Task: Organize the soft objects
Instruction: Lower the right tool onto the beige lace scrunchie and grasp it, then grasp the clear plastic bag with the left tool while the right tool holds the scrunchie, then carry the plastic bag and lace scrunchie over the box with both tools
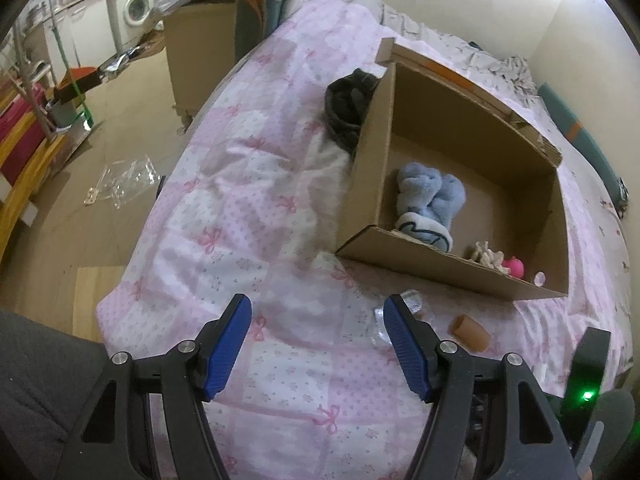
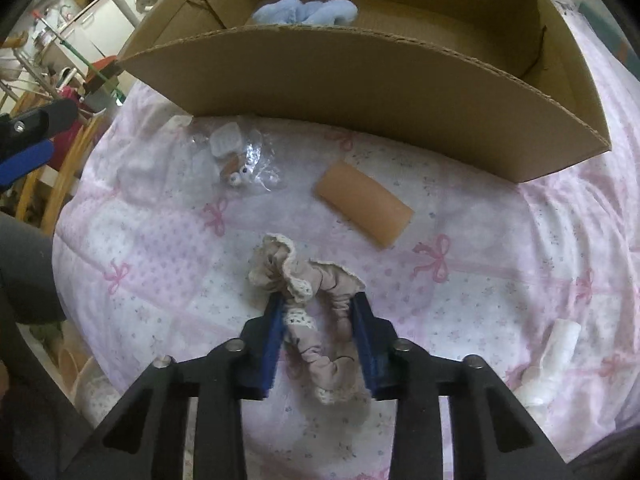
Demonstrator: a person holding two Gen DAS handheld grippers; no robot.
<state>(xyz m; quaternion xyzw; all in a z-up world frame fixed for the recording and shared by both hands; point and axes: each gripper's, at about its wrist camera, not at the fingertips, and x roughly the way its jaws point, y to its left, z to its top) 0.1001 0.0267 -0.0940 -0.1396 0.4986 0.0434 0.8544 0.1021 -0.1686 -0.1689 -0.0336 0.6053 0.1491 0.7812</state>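
A cardboard box (image 1: 368,168) lies on the pink patterned bedspread (image 1: 248,184). Inside it are a blue fluffy sock pair (image 1: 432,196), a beige scrunchie (image 1: 486,256) and a pink ball (image 1: 514,267). My left gripper (image 1: 318,312) is open and empty above the bedspread, short of the box. In the right wrist view my right gripper (image 2: 318,300) is shut on a beige lace scrunchie (image 2: 304,280) in front of the box (image 2: 360,92). A tan soft cylinder (image 2: 363,204) lies on the bed between the scrunchie and the box; it also shows in the left wrist view (image 1: 470,330).
A clear plastic packet (image 2: 240,156) with small items lies left of the cylinder. A white soft piece (image 2: 554,356) lies at the right. A dark garment (image 1: 348,108) sits behind the box. A second cardboard box (image 1: 200,48) and a washing machine (image 1: 134,8) stand beyond the bed.
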